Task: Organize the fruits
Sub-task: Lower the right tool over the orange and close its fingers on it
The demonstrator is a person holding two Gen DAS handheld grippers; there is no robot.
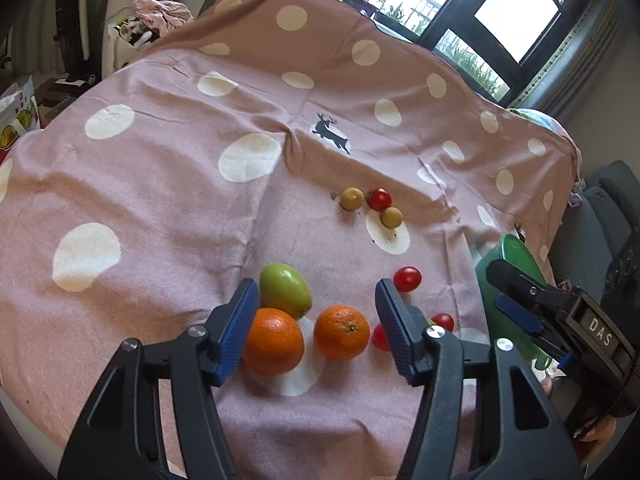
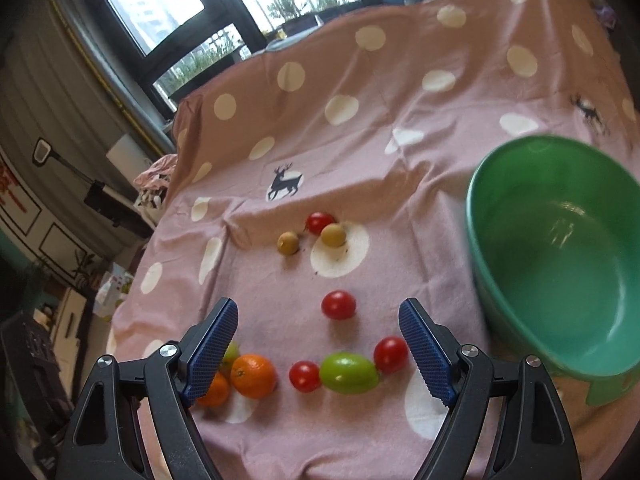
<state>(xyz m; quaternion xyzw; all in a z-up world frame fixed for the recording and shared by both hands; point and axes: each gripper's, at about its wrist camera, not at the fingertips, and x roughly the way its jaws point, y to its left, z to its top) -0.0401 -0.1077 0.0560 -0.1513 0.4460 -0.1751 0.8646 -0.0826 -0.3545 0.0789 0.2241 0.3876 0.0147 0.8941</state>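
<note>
On the pink spotted cloth [image 1: 160, 184] lie two oranges [image 1: 273, 341] [image 1: 341, 332], with a green apple [image 1: 285, 290] behind the left one. My left gripper [image 1: 316, 330] hovers over them, open; both oranges show between its blue pads and neither is clamped. In the right wrist view my right gripper [image 2: 320, 348] stands open over a small green fruit [image 2: 349, 373] flanked by two red tomatoes [image 2: 305, 376] [image 2: 391, 354]. A third tomato [image 2: 339, 305] lies just beyond. Farther back, two brown longans [image 2: 288, 243] [image 2: 333, 235] sit beside another tomato [image 2: 319, 222].
A green bowl [image 2: 540, 240], nothing in it, stands at the right, close to my right gripper [image 1: 505, 289]. The cloth is wrinkled around a deer print [image 1: 332, 134]. Windows and clutter lie past the table's far and left edges.
</note>
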